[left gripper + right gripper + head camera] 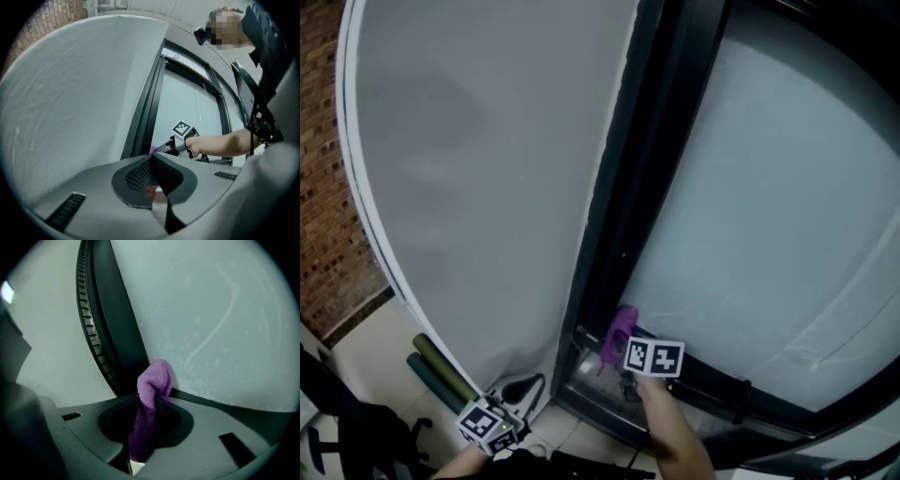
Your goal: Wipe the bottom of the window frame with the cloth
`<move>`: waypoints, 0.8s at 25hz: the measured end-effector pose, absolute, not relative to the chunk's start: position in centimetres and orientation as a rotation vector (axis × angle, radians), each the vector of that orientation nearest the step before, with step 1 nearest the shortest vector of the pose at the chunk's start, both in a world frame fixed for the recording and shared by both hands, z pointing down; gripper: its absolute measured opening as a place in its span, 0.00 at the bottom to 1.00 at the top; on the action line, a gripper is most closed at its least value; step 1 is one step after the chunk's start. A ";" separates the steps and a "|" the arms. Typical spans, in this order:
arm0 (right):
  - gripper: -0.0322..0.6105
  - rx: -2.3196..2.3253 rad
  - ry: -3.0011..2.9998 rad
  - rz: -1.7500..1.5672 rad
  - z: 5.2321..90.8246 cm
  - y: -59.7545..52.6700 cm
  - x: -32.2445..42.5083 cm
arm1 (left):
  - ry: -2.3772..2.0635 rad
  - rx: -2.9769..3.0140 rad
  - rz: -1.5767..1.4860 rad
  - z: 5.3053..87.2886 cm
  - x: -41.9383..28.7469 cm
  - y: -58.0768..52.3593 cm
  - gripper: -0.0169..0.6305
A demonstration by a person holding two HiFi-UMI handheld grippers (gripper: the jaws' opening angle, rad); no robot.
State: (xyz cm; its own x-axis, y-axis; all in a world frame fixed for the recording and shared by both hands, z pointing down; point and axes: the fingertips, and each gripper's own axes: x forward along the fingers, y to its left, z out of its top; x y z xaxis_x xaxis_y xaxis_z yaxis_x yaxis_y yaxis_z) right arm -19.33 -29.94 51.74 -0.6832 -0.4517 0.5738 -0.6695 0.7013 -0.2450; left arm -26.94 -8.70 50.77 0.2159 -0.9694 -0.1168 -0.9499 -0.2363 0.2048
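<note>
While the left gripper [151, 161] hangs low beside the white wall [487, 187], its jaws pressed together with nothing between them, it takes no part in the work. Further out, the right gripper [152, 404] has its jaws clamped on the purple cloth [155, 380], whose bunched end sticks out past the tips. That end touches the lower corner of the window frame [712, 382], where the dark upright meets the bottom rail, just beneath the glass [769, 187]. Judging by this position, the wipe looks to be at or near its starting end: the bottom rail runs away to the right of the cloth and probably needs a pass along its whole length. Whether the corner itself is already clean cannot be told.
</note>
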 end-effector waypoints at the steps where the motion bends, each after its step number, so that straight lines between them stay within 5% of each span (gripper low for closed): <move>1: 0.19 0.864 -2.428 0.623 51.8 -29.9 -19.1 | -1.879 2.386 -0.335 50.7 -26.9 -8.8 0.03; 20: 0.19 1.005 -2.401 0.701 51.6 -30.3 -13.5 | -1.709 2.497 -0.261 51.4 -23.0 -10.3 0.03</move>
State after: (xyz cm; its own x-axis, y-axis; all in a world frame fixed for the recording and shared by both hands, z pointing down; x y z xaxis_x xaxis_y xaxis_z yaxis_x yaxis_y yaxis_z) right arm -13.47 -30.27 51.61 -0.6376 -0.5197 0.5686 -0.7440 0.6069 -0.2795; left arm -22.99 -10.27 51.41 0.3538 -0.9317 -0.0821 -0.9139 -0.3630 0.1819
